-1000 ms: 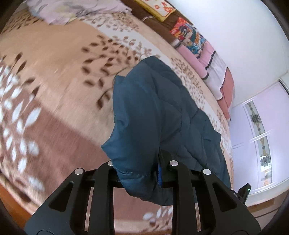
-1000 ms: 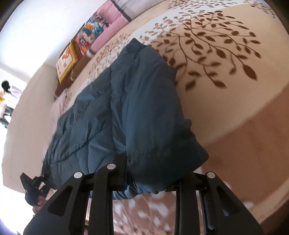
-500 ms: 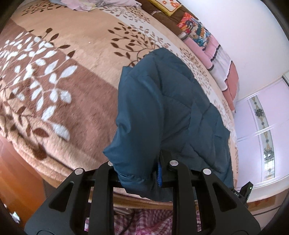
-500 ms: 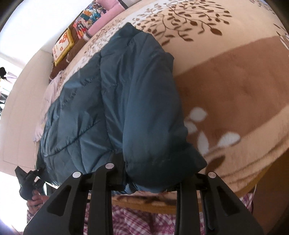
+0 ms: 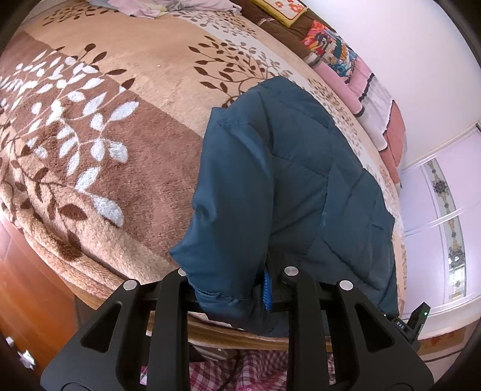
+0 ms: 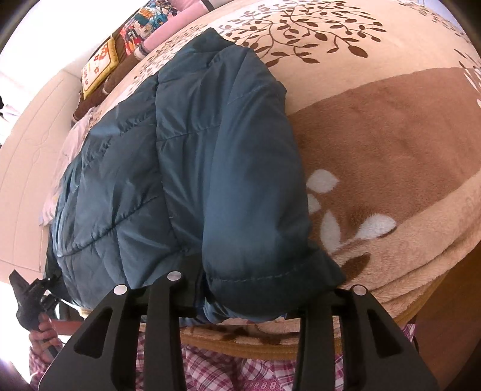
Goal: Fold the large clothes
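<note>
A dark teal quilted jacket point(image 5: 279, 180) lies stretched along a bed, its near end hanging at the bed's front edge. My left gripper point(image 5: 231, 288) is shut on one corner of that near edge, with fabric bunched between the fingers. My right gripper point(image 6: 237, 300) is shut on the other corner of the jacket point(image 6: 210, 156), where a puffy sleeve drapes over the fingers. The fingertips of both grippers are hidden by fabric. The left gripper also shows at the right wrist view's lower left point(image 6: 27, 297).
The bed is covered by a beige and brown leaf-patterned blanket point(image 5: 99, 144). Colourful pillows point(image 5: 339, 60) and folded pink bedding line the far side by the wall. A purple-patterned cloth point(image 5: 168, 6) lies at the far end. Pink checked fabric point(image 6: 255, 373) shows below the bed edge.
Both grippers have pulled back toward the bed's front edge with the jacket held, so the bed edge and checked fabric below now show. The grips have not changed.
</note>
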A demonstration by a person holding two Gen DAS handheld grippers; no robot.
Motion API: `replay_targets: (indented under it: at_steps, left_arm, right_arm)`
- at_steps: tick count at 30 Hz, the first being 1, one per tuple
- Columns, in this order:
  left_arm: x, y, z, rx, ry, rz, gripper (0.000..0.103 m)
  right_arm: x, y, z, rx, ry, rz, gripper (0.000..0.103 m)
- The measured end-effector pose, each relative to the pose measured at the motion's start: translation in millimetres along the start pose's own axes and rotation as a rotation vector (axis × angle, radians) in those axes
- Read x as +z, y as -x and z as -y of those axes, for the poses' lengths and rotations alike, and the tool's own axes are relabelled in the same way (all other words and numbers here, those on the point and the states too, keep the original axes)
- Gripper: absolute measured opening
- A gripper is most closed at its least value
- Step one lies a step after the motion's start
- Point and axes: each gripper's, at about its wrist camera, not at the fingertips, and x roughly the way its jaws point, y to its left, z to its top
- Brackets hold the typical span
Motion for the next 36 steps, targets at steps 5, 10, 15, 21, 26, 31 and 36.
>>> replay_targets:
  at_steps: [5, 10, 15, 21, 26, 31, 36]
  left_arm:
    - [-0.7, -1.4, 1.3, 0.018, 0.004, 0.005, 0.027]
    - [-2.4, -2.1, 3.8, 0.055, 0.008, 0.007, 0.036]
    - [-3.4, -1.5, 10.1, 0.105, -0.025, 0.018, 0.043]
    - [-2.8, -1.5, 9.3, 0.114, -0.03, 0.014, 0.047]
    - [-2.1, -2.6, 8.4, 0.115, -0.02, 0.005, 0.049]
    - [-0.4, -2.6, 8.7, 0.107, -0.019, 0.0, 0.05]
    - [-1.2, -4.0, 6.1, 0.107, -0.019, 0.0, 0.052]
  right_arm:
    - [-0.9, -0.7, 0.3, -0.01, -0.004, -0.002, 0.042]
    - [-2.3, 4.1, -1.7, -0.067, 0.002, 0.004, 0.055]
    - [-6.7, 24.7, -13.8, -0.134, 0.086, 0.044, 0.057]
    - [-19.7, 60.2, -53.3, -0.238, 0.297, 0.153, 0.057]
    - [-20.8, 70.7, -99.1, -0.199, 0.439, 0.199, 0.058]
    - [-18.8, 82.9, -112.4, -0.307, 0.523, 0.254, 0.06]
    - [-23.4, 99.6, -81.4, -0.362, 0.473, 0.25, 0.061]
